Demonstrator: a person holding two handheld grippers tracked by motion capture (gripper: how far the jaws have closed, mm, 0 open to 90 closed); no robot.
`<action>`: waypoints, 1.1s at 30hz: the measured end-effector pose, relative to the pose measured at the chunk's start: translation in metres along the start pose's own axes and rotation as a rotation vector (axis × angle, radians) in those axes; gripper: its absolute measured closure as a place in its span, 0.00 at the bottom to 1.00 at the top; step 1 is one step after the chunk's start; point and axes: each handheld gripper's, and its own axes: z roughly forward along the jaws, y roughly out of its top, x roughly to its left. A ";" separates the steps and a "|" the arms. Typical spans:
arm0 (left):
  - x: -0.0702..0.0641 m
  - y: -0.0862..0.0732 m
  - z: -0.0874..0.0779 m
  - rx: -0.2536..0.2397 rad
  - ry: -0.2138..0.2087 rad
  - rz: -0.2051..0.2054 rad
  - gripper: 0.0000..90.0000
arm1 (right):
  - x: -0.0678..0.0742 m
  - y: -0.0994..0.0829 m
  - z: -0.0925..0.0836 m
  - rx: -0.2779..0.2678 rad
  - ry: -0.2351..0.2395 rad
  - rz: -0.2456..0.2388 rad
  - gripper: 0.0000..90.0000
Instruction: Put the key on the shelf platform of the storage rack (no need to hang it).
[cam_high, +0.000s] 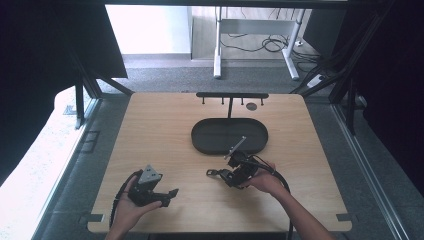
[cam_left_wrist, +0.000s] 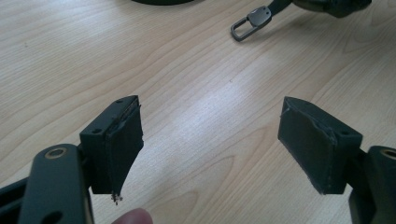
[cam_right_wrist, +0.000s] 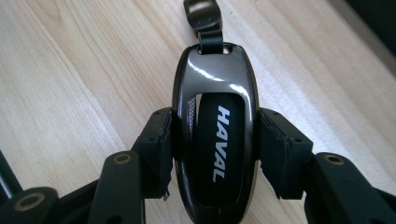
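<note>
Right gripper (cam_right_wrist: 212, 154): its jaws pinch a car key fob (cam_right_wrist: 215, 135) across its two long sides, one pad on each flank; the hold looks square and centred.
Key fob: glossy dark shell with a matte middle panel lettered HAVAL; held just above the desk (cam_high: 165, 130), in front of the tray's near rim in the high view.
Strap and clip: a short dark strap leaves the fob's far end and ends in a metal clip (cam_left_wrist: 251, 22), which the left gripper view shows lying on the wood.
Left gripper (cam_left_wrist: 210, 140): jaws spread wide with nothing between them, low over bare desk, well apart from the fob.
Tray (cam_high: 202, 135): dark oval, looks empty, under a small rack with hooks (cam_high: 232, 95).
Handling, as a judgement: the fob is likely light and rigid, but its polished shell looks slippery, so the flat side grip suits it better than the rounded ends.
Second hold: the clip or strap is the loose, dangling part and could be taken by the left gripper if needed.
</note>
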 end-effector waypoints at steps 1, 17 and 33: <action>0.000 0.000 0.000 -0.001 0.000 0.000 0.25 | -0.001 0.000 -0.003 -0.004 0.005 0.001 0.55; 0.001 0.000 0.001 0.003 0.002 -0.001 0.25 | 0.006 0.008 -0.023 -0.032 -0.032 -0.059 0.55; 0.000 0.000 -0.001 -0.002 0.003 0.000 0.25 | 0.011 0.022 -0.042 -0.034 -0.058 -0.107 0.55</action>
